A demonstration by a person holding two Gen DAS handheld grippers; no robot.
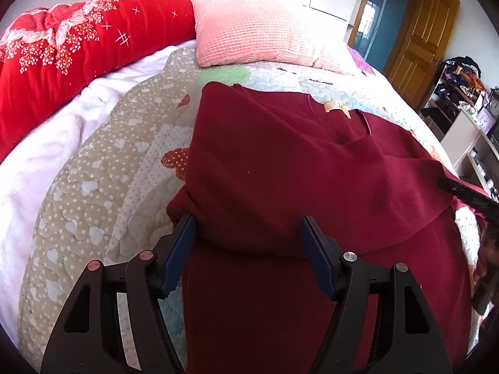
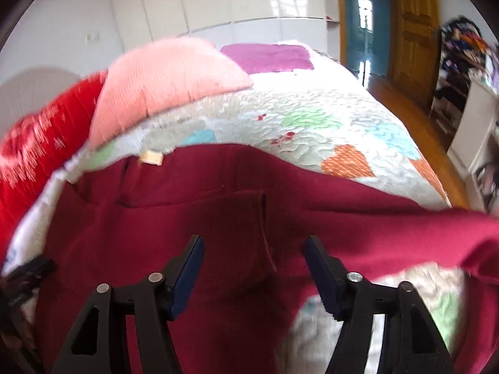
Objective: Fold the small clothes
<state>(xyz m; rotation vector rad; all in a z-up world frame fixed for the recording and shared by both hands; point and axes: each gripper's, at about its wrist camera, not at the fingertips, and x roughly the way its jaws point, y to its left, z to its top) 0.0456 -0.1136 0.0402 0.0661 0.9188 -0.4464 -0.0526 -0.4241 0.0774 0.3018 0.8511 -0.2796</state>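
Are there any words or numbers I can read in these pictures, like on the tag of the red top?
No text can be read anywhere.
Tag on the dark red top: the small tan tag looks blank, too small to show letters.
Dark marks on the quilt near the pink pillow: too small and blurred.
Clock on the shelf at the right edge: numbers too small.

Bedroom, bright daylight. The bed wears a heart-patch quilt, with a pink pillow top centre and a red floral duvet upper left. Glossy white wardrobe doors behind, wooden door upper right, cluttered shelves far right, wood floor.
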